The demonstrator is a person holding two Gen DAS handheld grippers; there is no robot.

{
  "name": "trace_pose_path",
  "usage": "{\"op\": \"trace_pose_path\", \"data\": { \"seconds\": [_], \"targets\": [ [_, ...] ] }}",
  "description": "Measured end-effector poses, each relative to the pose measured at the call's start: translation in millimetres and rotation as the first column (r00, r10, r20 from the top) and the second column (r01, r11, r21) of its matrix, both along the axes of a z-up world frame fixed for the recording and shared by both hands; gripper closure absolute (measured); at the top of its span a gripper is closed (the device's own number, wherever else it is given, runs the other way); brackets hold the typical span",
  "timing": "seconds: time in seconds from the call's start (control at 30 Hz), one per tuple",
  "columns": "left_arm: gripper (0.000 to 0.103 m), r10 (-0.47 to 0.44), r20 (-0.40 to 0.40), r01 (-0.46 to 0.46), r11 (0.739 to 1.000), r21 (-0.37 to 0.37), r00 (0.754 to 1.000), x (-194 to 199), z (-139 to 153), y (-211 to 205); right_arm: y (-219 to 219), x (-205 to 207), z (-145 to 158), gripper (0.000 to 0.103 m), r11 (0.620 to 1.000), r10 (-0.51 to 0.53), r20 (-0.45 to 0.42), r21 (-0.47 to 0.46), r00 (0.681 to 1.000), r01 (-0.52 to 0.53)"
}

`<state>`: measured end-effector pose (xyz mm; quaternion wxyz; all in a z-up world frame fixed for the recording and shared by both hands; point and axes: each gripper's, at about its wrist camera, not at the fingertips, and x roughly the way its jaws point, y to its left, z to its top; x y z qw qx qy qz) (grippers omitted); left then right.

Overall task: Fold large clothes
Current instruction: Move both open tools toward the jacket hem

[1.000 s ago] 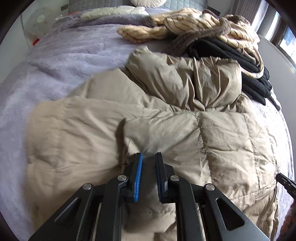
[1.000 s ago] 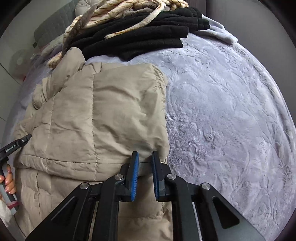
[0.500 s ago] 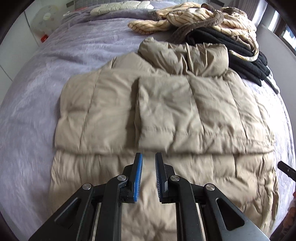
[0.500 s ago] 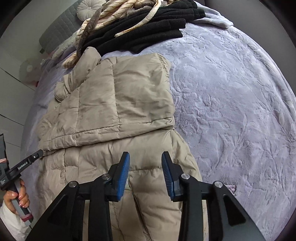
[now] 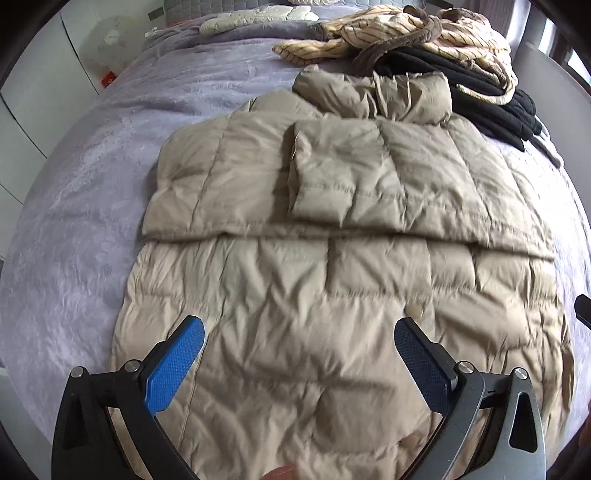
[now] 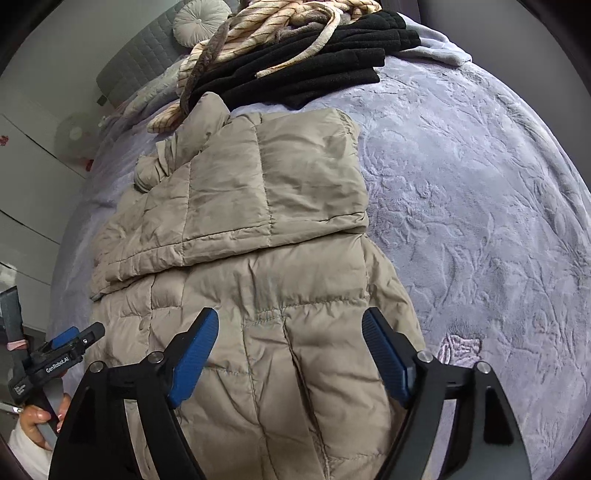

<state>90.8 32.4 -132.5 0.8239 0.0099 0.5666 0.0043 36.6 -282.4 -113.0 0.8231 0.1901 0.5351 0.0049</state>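
So we've got both tongs spread wide right now and neither one is holding anything. The left tongs [image 5: 299,334] have just been opening up, blue pads far apart, with nothing pinched between them; they hang over the lower half of the puffer jacket [image 5: 332,295] without the pads pressing on the fabric. Same story for the right tongs [image 6: 290,326]: they've just been opening too, a touch less wide than the left, and only bare quilted fabric shows in the gap.

The jacket lies flat on the bed [image 6: 480,184], on the lilac textured blanket. Its sleeves are folded in across the chest, making a band with a straight lower edge across the middle, and the collar is bunched at the far end. Just past the collar sits a stack of black clothes [image 5: 495,99] with a striped tan garment [image 5: 406,33] heaped on top, touching or nearly touching the jacket.

From the right camera we can also spot the left tongs at the lower left edge, gripped by a hand [image 6: 38,424] in a white sleeve.
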Motion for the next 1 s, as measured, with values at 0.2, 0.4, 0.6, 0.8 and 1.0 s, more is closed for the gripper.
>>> {"op": "trace_pose_path", "data": {
  "seconds": [0.2, 0.4, 0.6, 0.8, 1.0],
  "targets": [
    [0.0, 0.014, -0.028, -0.013, 1.0, 0.012, 1.0, -34.9, -0.6, 24.8, 31.0, -31.1, -0.4, 0.0, 1.0, 0.008, -0.019, 0.021, 1.0, -0.007],
    [0.0, 0.016, -0.068, -0.014, 0.999, 0.03, 0.998, -68.8, 5.4, 54.2, 49.1, -67.3, 10.3, 0.0, 0.994, -0.029, -0.07, 0.102, 0.997, 0.036],
    [0.0, -0.012, -0.12, 0.008, 0.999, -0.041, 0.993, -106.3, 12.4, 78.9, 54.7, -104.9, 18.1, 0.0, 0.966, -0.109, -0.129, 0.221, 0.986, 0.136],
    [0.0, -0.03, -0.134, 0.02, 0.997, -0.075, 0.991, -137.4, 14.9, 103.7, 63.3, -135.9, 27.4, 0.0, 0.951, -0.163, -0.156, 0.237, 0.974, 0.197],
    [0.0, -0.024, -0.167, 0.015, 0.998, -0.055, 0.986, -159.5, 16.1, 119.1, 70.5, -158.8, 23.5, 0.0, 0.934, -0.193, -0.229, 0.255, 0.954, 0.251]
  ]
}}
